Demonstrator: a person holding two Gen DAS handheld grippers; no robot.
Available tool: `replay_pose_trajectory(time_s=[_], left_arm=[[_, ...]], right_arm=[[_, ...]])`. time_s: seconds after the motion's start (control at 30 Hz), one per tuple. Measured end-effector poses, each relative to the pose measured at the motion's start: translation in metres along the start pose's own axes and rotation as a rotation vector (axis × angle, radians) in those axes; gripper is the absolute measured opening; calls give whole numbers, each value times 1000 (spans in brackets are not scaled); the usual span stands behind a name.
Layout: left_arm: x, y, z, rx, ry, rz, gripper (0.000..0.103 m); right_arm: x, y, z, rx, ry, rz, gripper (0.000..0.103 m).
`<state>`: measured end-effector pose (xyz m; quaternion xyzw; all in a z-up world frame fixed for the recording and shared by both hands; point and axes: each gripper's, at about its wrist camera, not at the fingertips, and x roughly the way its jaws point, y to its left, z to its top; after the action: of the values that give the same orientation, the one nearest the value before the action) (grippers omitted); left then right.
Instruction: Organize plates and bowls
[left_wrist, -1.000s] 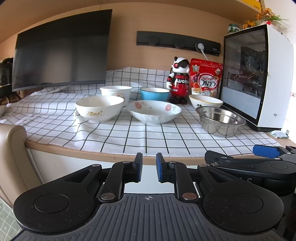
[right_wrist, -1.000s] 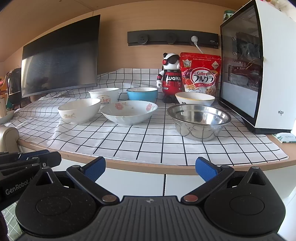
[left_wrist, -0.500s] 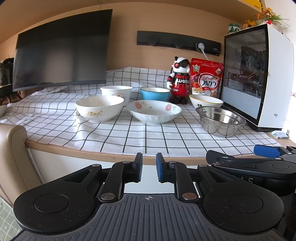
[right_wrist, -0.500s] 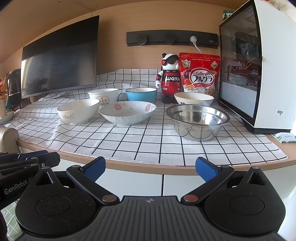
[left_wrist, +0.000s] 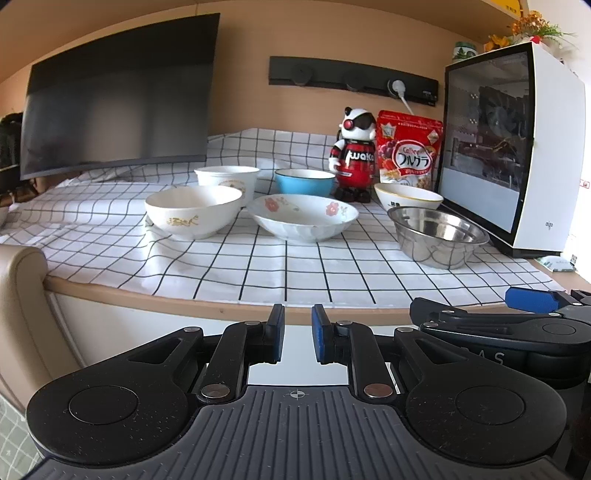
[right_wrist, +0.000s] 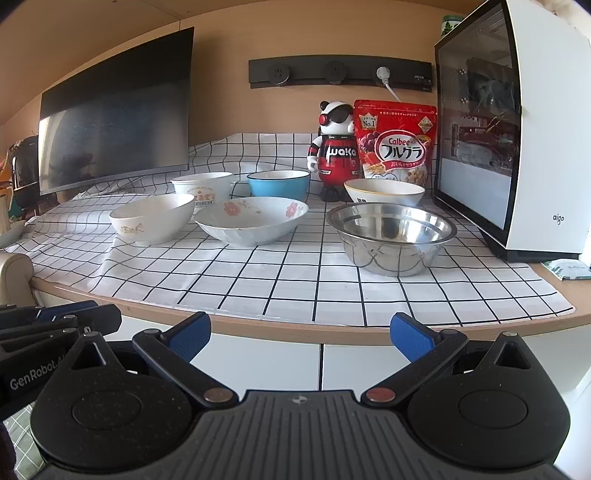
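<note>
Several empty bowls stand apart on the checked cloth. Nearest are a white bowl with a gold motif, a shallow floral bowl and a steel bowl. Behind them stand a taller white bowl, a blue bowl and a yellow-rimmed bowl. My left gripper hangs before the counter edge, jaws nearly together and holding nothing. Beside it my right gripper stands wide open and empty.
A dark monitor leans at the back left. A red robot toy, a cereal bag and a white glass-sided computer case fill the back right. A beige chair arm is at the left.
</note>
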<state>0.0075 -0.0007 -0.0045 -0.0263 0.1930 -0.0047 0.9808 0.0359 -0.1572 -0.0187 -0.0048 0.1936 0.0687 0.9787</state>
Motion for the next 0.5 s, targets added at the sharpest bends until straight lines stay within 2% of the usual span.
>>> replay_pose_trajectory(time_s=[0.2, 0.5], left_arm=[[2, 0, -1, 9, -4, 3, 18], [13, 1, 1, 76, 0, 24, 18]], right_arm=[[3, 0, 0, 3, 4, -4, 103], [10, -2, 1, 16, 18, -12, 103]])
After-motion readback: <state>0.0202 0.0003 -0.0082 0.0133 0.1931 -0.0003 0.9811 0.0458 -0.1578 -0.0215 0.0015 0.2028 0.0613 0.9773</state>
